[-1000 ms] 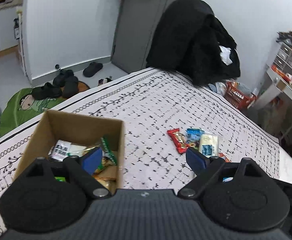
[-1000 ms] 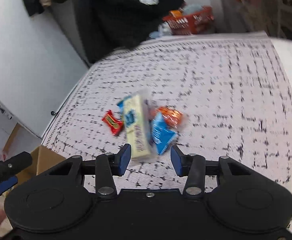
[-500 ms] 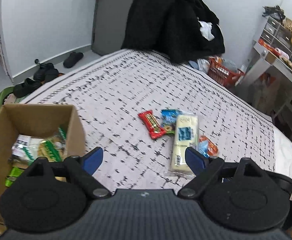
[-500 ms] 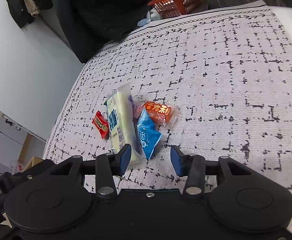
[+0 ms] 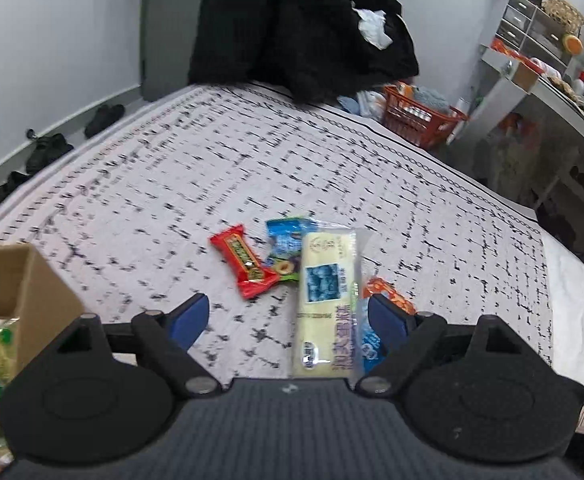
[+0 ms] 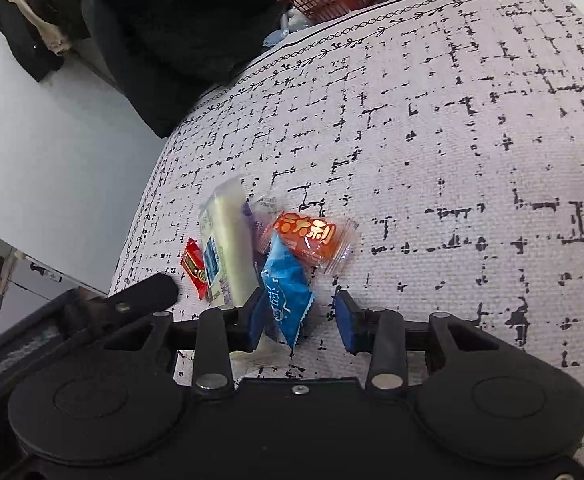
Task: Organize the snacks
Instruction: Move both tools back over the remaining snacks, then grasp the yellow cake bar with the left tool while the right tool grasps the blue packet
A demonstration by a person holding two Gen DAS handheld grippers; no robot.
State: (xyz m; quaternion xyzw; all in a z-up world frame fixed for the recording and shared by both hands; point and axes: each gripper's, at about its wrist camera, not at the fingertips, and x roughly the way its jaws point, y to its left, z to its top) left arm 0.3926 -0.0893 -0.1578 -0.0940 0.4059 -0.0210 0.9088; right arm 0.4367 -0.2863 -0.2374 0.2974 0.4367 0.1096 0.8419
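A small heap of snacks lies on the patterned tablecloth (image 5: 251, 168): a long pale yellow packet (image 5: 328, 292), a red bar (image 5: 243, 266), a blue packet (image 6: 285, 294) and an orange packet (image 6: 312, 236). My left gripper (image 5: 287, 318) is open and empty, its jaws either side of the yellow packet's near end. My right gripper (image 6: 302, 320) is open just above the blue packet. The yellow packet (image 6: 227, 248) and red bar (image 6: 195, 266) also show in the right wrist view. A cardboard box (image 5: 15, 288) with snacks inside stands at the left.
A black coat (image 5: 292, 28) hangs over a chair at the table's far edge. An orange basket (image 5: 420, 120) sits on the floor beyond. Shelves and a counter (image 5: 548, 60) stand at the right. Shoes (image 5: 51, 144) lie on the floor at the left.
My left gripper has swung right, from over the box to the snack heap. My right gripper has come closer to the blue packet. Both stay open.
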